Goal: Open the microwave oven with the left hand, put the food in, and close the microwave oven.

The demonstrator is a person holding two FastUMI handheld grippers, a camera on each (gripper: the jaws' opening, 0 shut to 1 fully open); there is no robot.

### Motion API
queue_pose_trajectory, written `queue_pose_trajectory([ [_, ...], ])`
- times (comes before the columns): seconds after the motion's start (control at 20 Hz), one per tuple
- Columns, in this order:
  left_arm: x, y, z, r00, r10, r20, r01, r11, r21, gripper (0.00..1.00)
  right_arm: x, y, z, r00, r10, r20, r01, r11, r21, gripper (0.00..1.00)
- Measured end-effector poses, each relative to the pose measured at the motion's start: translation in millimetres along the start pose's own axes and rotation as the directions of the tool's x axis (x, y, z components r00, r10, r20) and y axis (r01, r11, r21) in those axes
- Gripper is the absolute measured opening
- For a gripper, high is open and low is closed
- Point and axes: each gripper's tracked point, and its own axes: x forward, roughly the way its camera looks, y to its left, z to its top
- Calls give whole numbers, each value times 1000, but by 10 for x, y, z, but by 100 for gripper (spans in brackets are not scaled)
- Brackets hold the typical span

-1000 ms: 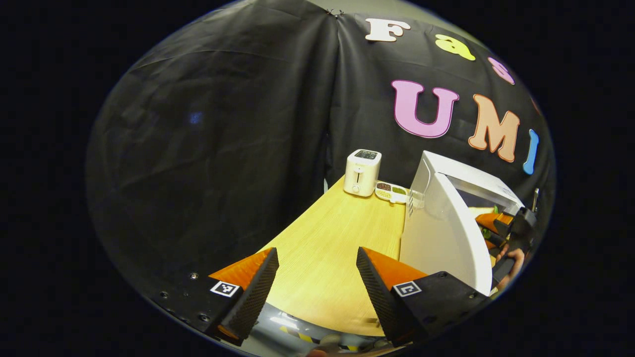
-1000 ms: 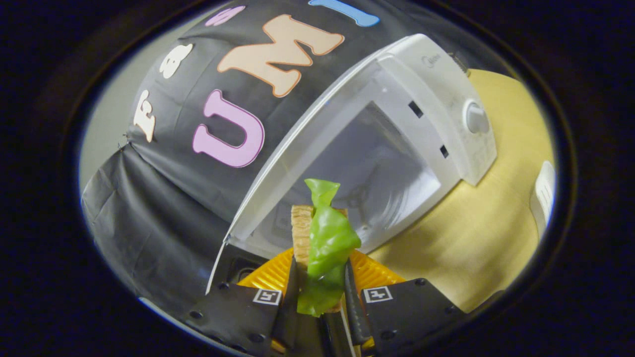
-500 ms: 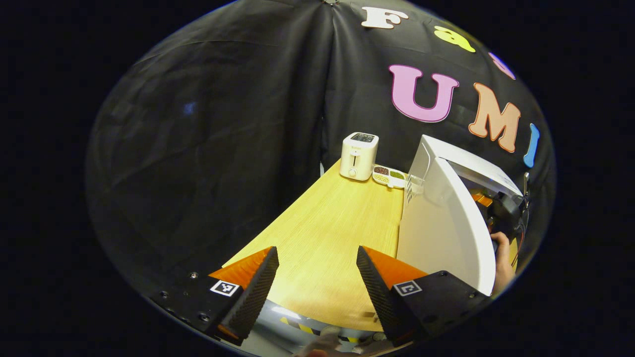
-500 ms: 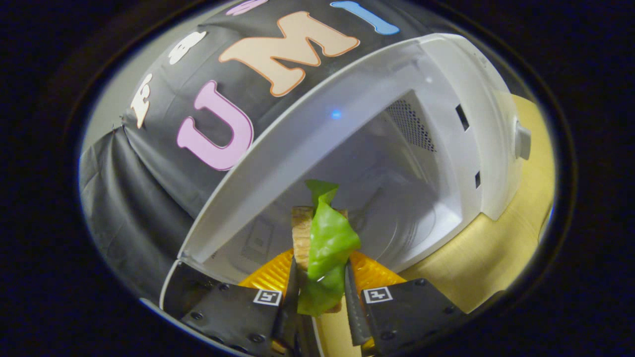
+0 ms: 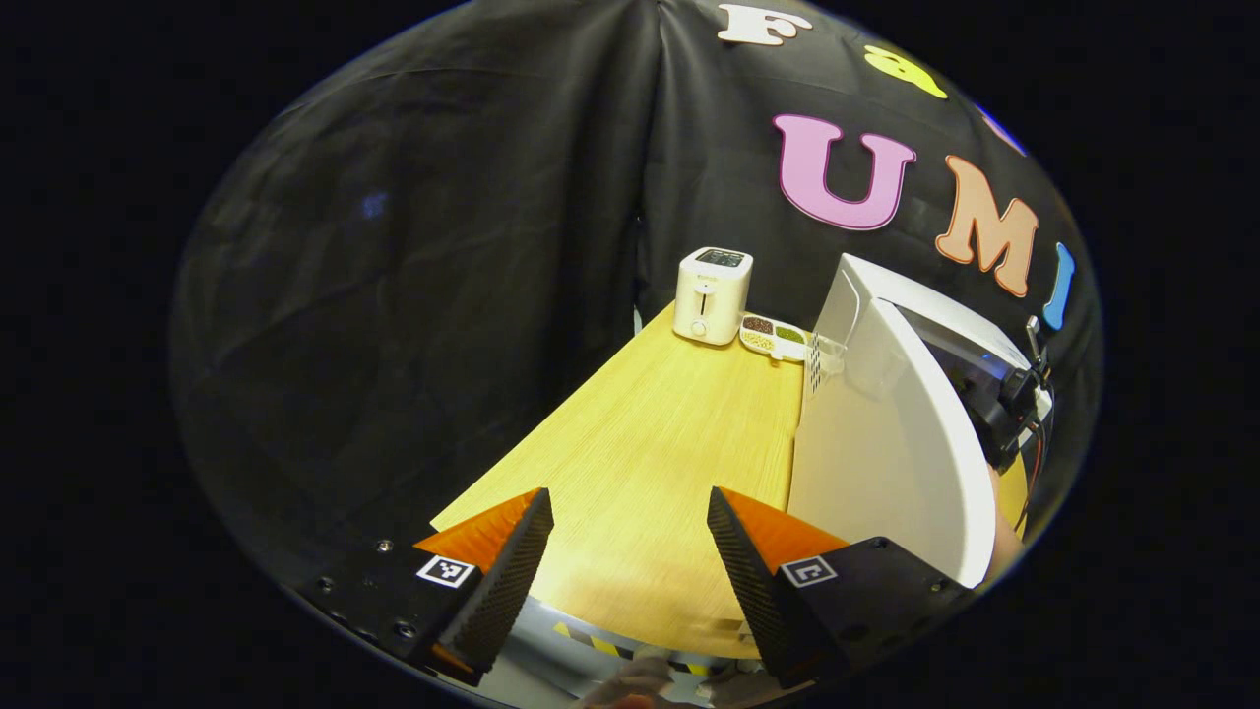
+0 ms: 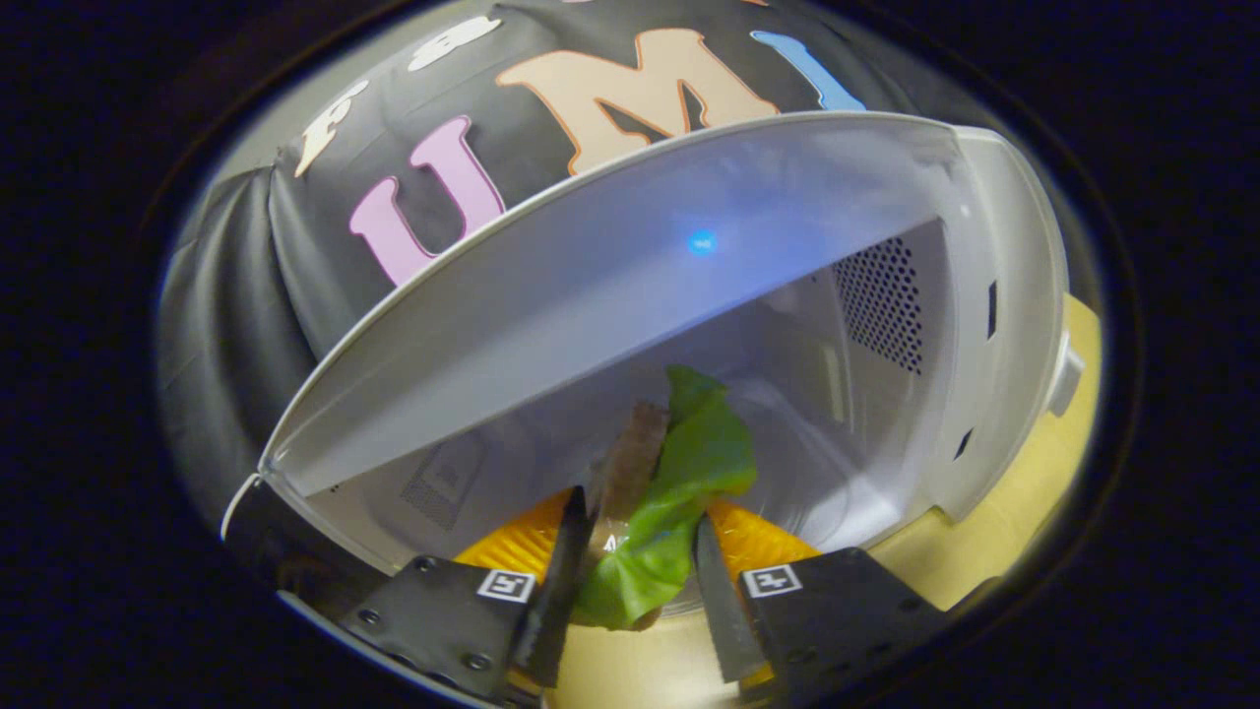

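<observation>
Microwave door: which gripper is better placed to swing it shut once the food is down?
Left. The left gripper hangs open and empty beside the open door; the right gripper is in the microwave cavity with the food between its jaws.

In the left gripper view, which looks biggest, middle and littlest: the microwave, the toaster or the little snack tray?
1. Microwave oven, biggest by far, though it is also nearest the camera.
2. Toaster.
3. Snack tray, littlest; it sits right beside the toaster, so that comparison is fair.
</observation>
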Motion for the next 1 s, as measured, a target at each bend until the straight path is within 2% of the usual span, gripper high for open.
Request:
queue_pose_trajectory([
  [0.15,-7,6,-3,1000,-6,-2,6,1000,-5,97,22,-117,45,999,-35,3,35,999,-39,65],
  [0.25,1,0,-1,1000,-8,4,8,1000,-1,97,28,-252,74,996,-84,-1,83,993,-88,84],
  [0.35,-5,-18,7,1000,-17,11,17,1000,5,97,-25,-372,14,993,-110,-31,106,986,-126,92],
  [0.45,-6,-29,7,1000,-26,14,26,1000,9,97,-150,-459,21,992,-123,-34,115,977,-178,92],
  [0.5,-3,-42,1,999,-33,14,33,999,10,97,-224,-454,66,993,-115,-19,109,974,-200,100],
  [0.55,-2,-48,-3,999,-40,15,40,999,12,96,-304,-443,136,994,-108,-3,105,971,-217,92],
  [0.6,-3,-49,-11,999,-46,17,46,999,14,97,-384,-438,180,995,-103,3,101,970,-222,100],
  [0.65,-10,-51,-17,999,-52,15,52,999,16,97,-480,-415,229,996,-93,5,92,971,-221,92],
  [0.8,-26,-77,-57,997,-80,17,80,997,16,96,-768,-342,357,998,-61,19,64,973,-221,92],
  [0.85,-33,-93,-68,996,-93,16,93,996,16,96,-879,-321,391,998,-51,21,55,974,-222,100],
  [0.9,-31,-120,-87,994,-106,16,106,994,17,96,-998,-308,410,999,-46,20,50,973,-224,92],
  [0.95,-38,-142,-88,992,-122,20,122,992,16,96,-1115,-296,425,999,-42,22,45,974,-224,92],
  [1.0,-29,-182,-104,990,-143,18,143,990,16,95,-1234,-270,429,999,-33,22,37,973,-226,100],
])
